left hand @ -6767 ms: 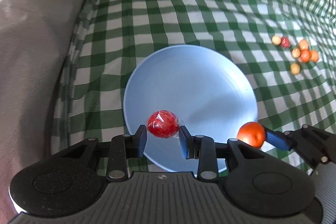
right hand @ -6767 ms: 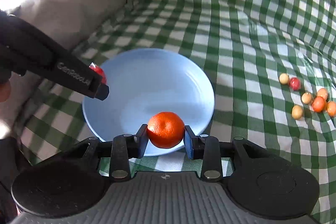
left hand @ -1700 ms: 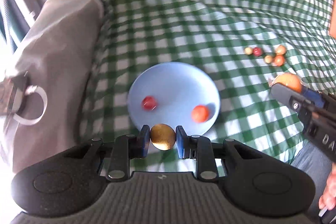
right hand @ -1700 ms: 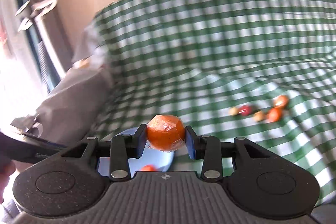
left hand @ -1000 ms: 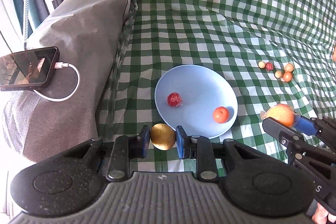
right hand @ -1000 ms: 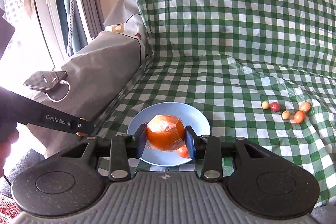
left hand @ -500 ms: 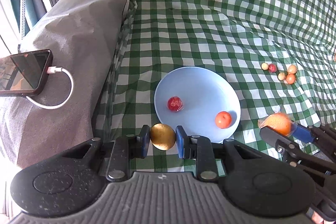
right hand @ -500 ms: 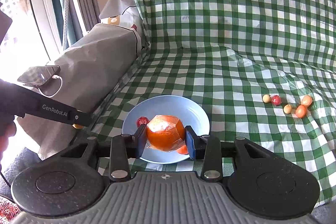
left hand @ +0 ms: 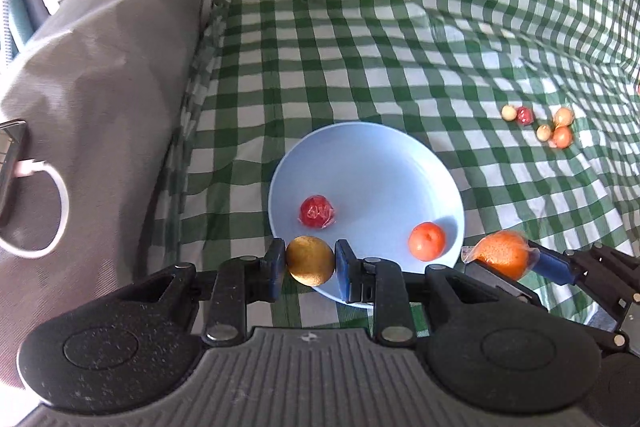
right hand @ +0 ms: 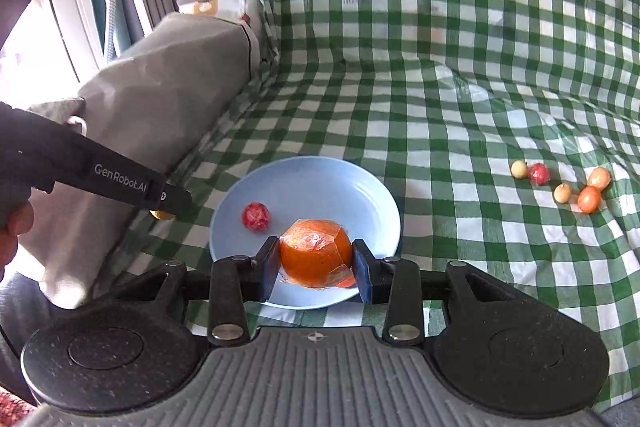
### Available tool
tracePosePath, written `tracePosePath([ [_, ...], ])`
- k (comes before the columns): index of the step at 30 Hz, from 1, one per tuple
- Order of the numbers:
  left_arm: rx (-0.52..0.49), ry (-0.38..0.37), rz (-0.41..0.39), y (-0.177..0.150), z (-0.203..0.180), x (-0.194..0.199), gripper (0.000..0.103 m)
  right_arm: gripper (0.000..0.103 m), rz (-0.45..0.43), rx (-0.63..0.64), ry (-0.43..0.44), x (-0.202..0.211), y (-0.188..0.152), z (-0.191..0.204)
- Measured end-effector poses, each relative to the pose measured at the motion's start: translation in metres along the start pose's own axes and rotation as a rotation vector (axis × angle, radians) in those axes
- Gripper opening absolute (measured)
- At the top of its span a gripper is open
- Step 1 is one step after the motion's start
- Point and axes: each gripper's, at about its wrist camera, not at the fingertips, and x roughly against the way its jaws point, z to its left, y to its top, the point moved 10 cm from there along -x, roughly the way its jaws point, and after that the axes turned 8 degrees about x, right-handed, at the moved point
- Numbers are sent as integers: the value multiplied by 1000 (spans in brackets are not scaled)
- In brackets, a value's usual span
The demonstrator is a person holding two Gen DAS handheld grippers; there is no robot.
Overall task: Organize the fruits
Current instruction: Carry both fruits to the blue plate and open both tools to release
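A light blue plate point(left hand: 372, 163) lies on the green checked cloth; it also shows in the right wrist view point(right hand: 320, 175). On it are a wrapped red fruit point(left hand: 316, 211) and a small orange fruit point(left hand: 427, 246). My left gripper point(left hand: 310, 261) is shut on a golden-brown round fruit point(left hand: 310, 261) at the plate's near left rim. My right gripper point(right hand: 316, 259) is shut on a plastic-wrapped orange fruit point(right hand: 316, 259) above the plate's near edge. It shows in the left wrist view point(left hand: 502, 254) at the plate's right rim.
Several small loose fruits point(left hand: 540, 125) lie on the cloth to the right of the plate; they also show in the right wrist view point(right hand: 564, 187). A grey covered armrest point(left hand: 92, 75) with a phone point(left hand: 8, 163) and white cable stands left.
Both grippers have come lower and closer to the plate, each still holding its fruit. The plate looks larger in both views.
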Motion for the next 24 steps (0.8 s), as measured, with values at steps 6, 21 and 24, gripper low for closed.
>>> tracePosePath([
  [6, -30, -3, 46, 3, -6, -35, 29, 40, 40, 11, -19, -30, -4, -11],
  [21, -52, 20, 45, 25, -10, -76, 90, 47, 95, 65, 22, -98, -3, -22],
  [24, -16, 41, -19, 31, -1, -57, 103, 73, 85, 87, 30, -90, 3, -18],
])
